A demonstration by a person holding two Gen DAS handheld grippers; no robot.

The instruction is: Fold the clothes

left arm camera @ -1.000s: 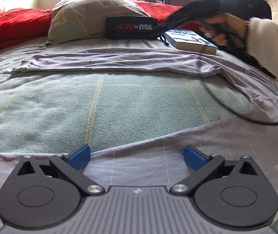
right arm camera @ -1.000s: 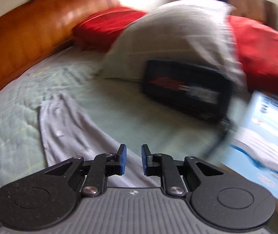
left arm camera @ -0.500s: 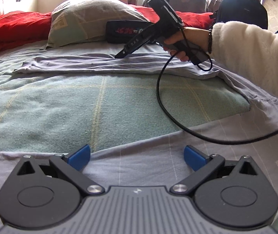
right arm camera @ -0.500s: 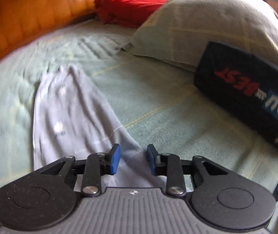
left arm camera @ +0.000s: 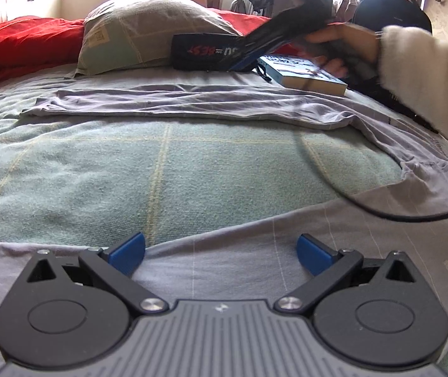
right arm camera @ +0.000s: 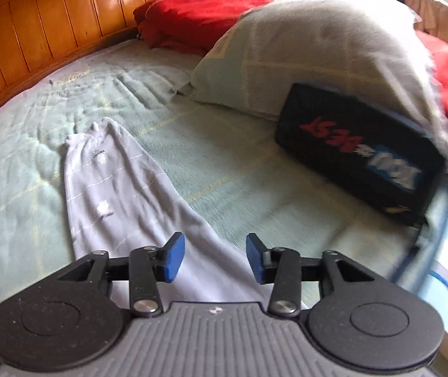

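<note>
- My left gripper sits low over the near edge of the pale lilac garment, its blue pads spread wide and holding nothing.
- That garment lies spread across the green checked blanket, one long leg reaching toward the wooden headboard.
- My right gripper hovers above that leg, jaws partly parted and empty.
- A black pouch leans against the pillow; a book lies beside it.
</note>
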